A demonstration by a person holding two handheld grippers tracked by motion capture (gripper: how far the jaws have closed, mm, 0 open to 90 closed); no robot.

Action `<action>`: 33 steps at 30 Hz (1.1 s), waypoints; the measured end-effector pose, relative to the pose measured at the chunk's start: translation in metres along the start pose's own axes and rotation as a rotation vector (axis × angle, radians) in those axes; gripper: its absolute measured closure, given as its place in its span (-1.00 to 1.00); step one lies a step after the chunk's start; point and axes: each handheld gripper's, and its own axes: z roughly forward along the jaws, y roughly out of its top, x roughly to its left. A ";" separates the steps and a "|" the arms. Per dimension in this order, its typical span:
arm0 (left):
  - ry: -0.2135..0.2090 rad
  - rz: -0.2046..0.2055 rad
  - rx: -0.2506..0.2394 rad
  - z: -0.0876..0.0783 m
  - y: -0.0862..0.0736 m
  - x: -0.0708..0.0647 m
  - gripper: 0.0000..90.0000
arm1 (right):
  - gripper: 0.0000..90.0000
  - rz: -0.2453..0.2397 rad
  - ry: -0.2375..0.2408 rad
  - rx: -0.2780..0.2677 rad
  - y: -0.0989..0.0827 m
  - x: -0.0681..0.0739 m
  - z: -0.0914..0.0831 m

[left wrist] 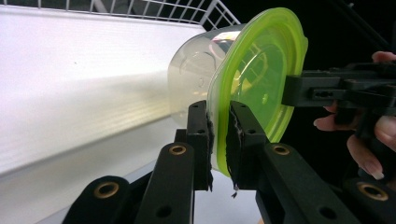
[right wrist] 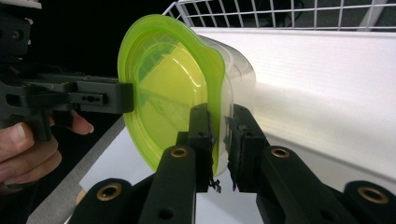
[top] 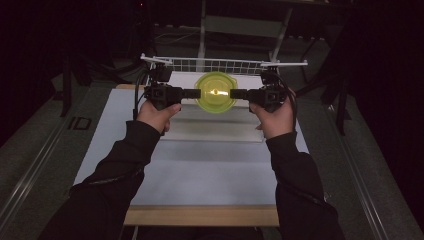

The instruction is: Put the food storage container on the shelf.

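A clear round container (left wrist: 189, 77) with a yellow-green lid (top: 215, 92) hangs above the white table top, held between both grippers. My left gripper (top: 197, 93) is shut on the lid's rim from the left, its pads pinching the green edge (left wrist: 219, 121). My right gripper (top: 233, 93) is shut on the opposite rim (right wrist: 218, 123). In the gripper views the container lies tilted on its side: lid (right wrist: 163, 88) toward the person, clear body toward the white board. Each gripper view shows the other gripper across the lid (left wrist: 292, 91) (right wrist: 126, 97).
A white wire basket (top: 220, 64) stands right behind the container at the table's far edge. A raised white board (top: 215, 130) lies under the grippers on the white sheet (top: 200, 175). The table's wooden front edge (top: 200, 216) faces the person; the surroundings are dark.
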 end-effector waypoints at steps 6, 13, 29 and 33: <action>0.005 -0.039 0.012 0.007 0.010 0.008 0.78 | 0.79 0.067 0.017 0.028 0.012 -0.013 0.012; 0.046 -0.040 0.044 0.019 0.018 0.017 0.75 | 0.79 0.132 0.033 0.064 0.017 -0.028 0.026; 0.050 -0.076 0.064 0.040 0.022 0.031 0.73 | 0.79 0.218 0.045 0.122 0.024 -0.053 0.042; 0.053 -0.088 0.044 0.042 0.023 0.035 0.67 | 0.77 0.211 0.031 0.120 0.029 -0.053 0.046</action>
